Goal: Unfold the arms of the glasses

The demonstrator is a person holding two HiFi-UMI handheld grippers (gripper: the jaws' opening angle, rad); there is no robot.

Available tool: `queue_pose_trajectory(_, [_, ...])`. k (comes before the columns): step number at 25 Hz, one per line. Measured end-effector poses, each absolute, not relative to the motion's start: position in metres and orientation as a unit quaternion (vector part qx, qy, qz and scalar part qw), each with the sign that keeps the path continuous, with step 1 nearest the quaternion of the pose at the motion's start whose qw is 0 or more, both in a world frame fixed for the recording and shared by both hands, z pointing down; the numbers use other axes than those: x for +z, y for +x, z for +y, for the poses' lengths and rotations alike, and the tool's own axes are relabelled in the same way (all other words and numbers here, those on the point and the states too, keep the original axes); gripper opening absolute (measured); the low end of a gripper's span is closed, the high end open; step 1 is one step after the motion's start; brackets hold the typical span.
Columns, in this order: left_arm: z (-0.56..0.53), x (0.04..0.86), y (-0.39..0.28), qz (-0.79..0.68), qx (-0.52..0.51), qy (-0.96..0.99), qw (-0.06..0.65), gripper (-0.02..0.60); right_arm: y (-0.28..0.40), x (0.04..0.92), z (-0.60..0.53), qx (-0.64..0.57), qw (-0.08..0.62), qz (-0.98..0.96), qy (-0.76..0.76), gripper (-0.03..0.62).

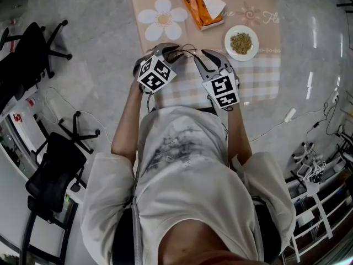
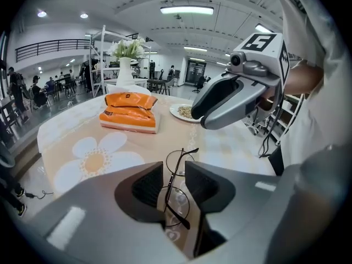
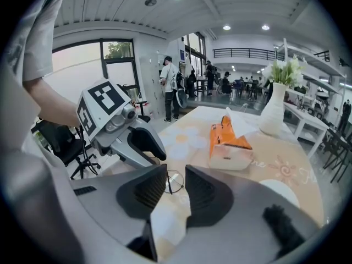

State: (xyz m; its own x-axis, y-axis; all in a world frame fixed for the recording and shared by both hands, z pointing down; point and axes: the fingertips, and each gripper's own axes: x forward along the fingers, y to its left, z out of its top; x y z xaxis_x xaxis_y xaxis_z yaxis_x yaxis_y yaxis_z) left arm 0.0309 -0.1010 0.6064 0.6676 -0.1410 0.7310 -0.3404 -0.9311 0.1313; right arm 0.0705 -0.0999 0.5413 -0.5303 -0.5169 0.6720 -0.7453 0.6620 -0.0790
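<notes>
1. The glasses [image 2: 177,188] lie on the bench [image 1: 259,76] between the fingers of the left gripper [image 2: 175,175], which stand apart.
2. The fingers of the right gripper [image 3: 176,177] are wide and empty, near the glasses.
3. 1 orange tissue pack [image 1: 203,7] and 1 plate [image 1: 229,37] sit farther back.

Brightly and evenly lit from above by ceiling strip lamps [image 2: 187,9] and small round downlights [image 3: 226,27], with daylight added through a tall window [image 3: 118,65] in the right gripper view, leaving only faint, soft shadows under the tissue pack [image 2: 130,114] toward the far edge of the tabletop [image 2: 71,142]. Streaked with white glare on the glossy floor [image 1: 311,54] off the tabletop's right edge in the head view. Heavily bowed by fisheye throughout, black-vignetted in the corners of both gripper views, soft and unfocused on the near grey bodies of the left gripper [image 2: 174,175] and right gripper [image 3: 175,186], crisp farther out.
</notes>
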Motion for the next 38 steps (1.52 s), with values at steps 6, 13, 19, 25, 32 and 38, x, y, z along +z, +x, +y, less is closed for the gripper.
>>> queue_pose_trajectory(6, [-0.101,0.609,0.035,-0.124,0.387,0.904,0.133,0.122,0.072,0.544,-0.101,0.184,0.318,-0.854,0.368,0.11])
queue_pose_trajectory(13, [-0.098,0.621,0.034,-0.113,0.406,0.897,0.129,0.105,0.073,0.546,-0.103,0.185,0.32,-0.853,0.368,0.11])
queue_pose_trajectory(19, [-0.099,0.622,0.034,-0.119,0.407,0.897,0.126,0.066,0.074,0.549,-0.104,0.187,0.323,-0.853,0.366,0.11])
queue_pose_trajectory(25, [-0.099,0.621,0.036,-0.118,0.403,0.899,0.123,0.04,0.075,0.555,-0.107,0.186,0.329,-0.853,0.361,0.11])
queue_pose_trajectory(32, [-0.097,0.621,0.036,-0.112,0.4,0.902,0.118,0.011,0.074,0.562,-0.111,0.182,0.336,-0.855,0.35,0.087])
queue_pose_trajectory(38, [-0.093,0.62,0.037,-0.096,0.4,0.905,0.112,0.01,0.072,0.57,-0.113,0.179,0.346,-0.857,0.337,0.018])
